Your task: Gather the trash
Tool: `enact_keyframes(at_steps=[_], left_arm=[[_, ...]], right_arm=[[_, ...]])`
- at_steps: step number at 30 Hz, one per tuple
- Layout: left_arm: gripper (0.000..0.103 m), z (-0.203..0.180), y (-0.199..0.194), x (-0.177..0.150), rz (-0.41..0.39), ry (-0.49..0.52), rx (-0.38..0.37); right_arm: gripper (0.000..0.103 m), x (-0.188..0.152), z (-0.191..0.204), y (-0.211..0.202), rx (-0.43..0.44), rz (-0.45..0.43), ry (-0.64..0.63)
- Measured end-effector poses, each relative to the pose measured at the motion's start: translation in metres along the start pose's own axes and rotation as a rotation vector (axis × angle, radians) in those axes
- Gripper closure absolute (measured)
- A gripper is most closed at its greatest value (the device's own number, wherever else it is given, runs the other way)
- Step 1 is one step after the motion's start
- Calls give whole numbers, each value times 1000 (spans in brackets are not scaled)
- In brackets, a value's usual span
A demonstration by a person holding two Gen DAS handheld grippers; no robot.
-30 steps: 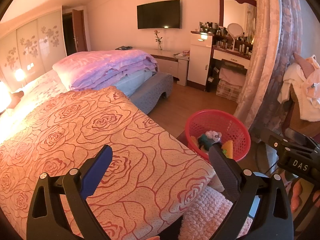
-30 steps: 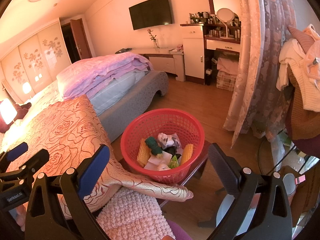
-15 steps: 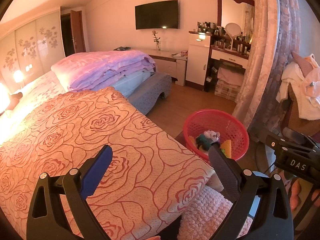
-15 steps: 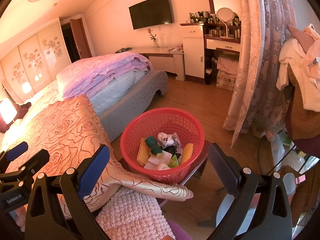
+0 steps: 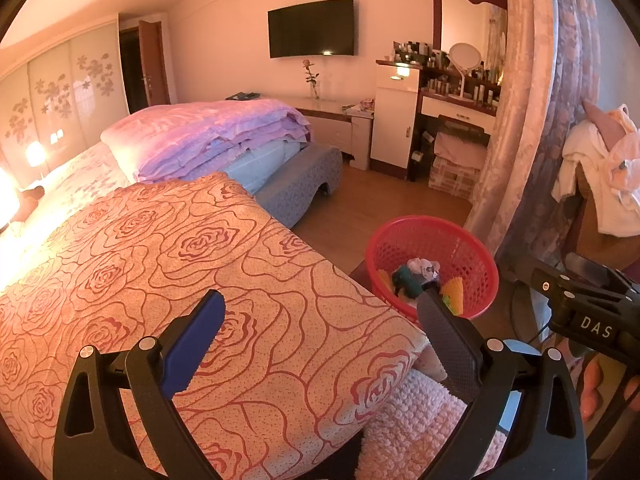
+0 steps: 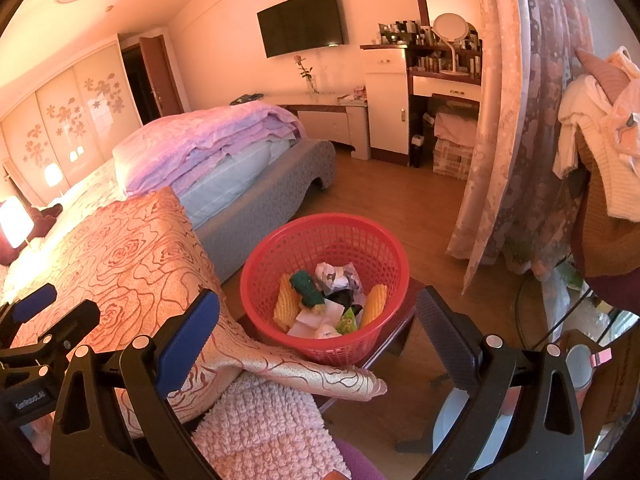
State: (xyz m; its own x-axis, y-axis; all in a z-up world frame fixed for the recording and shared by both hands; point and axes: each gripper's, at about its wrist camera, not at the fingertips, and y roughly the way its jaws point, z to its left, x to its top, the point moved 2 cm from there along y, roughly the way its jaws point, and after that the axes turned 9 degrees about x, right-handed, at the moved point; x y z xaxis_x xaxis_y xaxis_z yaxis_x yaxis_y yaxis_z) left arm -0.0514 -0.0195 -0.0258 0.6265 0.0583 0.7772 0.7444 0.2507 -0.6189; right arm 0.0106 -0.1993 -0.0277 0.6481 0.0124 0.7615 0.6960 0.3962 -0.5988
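Note:
A red mesh basket point(image 6: 256, 280) stands on a small dark stool beside the bed and holds several bits of trash: crumpled paper point(image 6: 338, 276), a green wrapper point(image 6: 306, 286) and yellow pieces point(image 6: 376, 300). The left wrist view shows the same basket point(image 5: 476, 240) at the right. My right gripper point(image 6: 320, 324) hovers open just in front of and above the basket, empty. My left gripper point(image 5: 322, 320) hangs open over the rose-patterned bedspread point(image 5: 160, 260), holding nothing. The right gripper's body point(image 5: 588, 312) shows at the left view's right edge.
A bed with folded purple quilts point(image 5: 208, 136) fills the left. A pink fluffy mat point(image 6: 260, 428) lies below the bedspread corner. A curtain point(image 6: 532, 120), a chair draped with clothes point(image 6: 600, 160), a dresser point(image 6: 388, 100) and wood floor point(image 6: 400, 200) surround the basket.
The left gripper's view has shifted slightly, with the basket sliding a little left and down. The right gripper has barely moved. Both stay open.

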Motion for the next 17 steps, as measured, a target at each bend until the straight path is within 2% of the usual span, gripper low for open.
enact_keyframes(at_steps=[5, 9, 11, 13, 17], left_arm=[[10, 1, -6, -1, -37, 13, -7], [10, 13, -9, 2, -33, -8, 4], [10, 31, -12, 3, -37, -38, 45], [10, 59, -16, 1, -48, -71, 118], [10, 116, -19, -9, -28, -158, 277]], right_arm=[[7, 0, -1, 0, -2, 1, 1], [7, -5, -2, 2, -7, 10, -4], [7, -11, 2, 5, -11, 21, -21], [7, -20, 13, 10, -5, 41, -54], [7, -35, 56, 27, 84, 101, -149]])
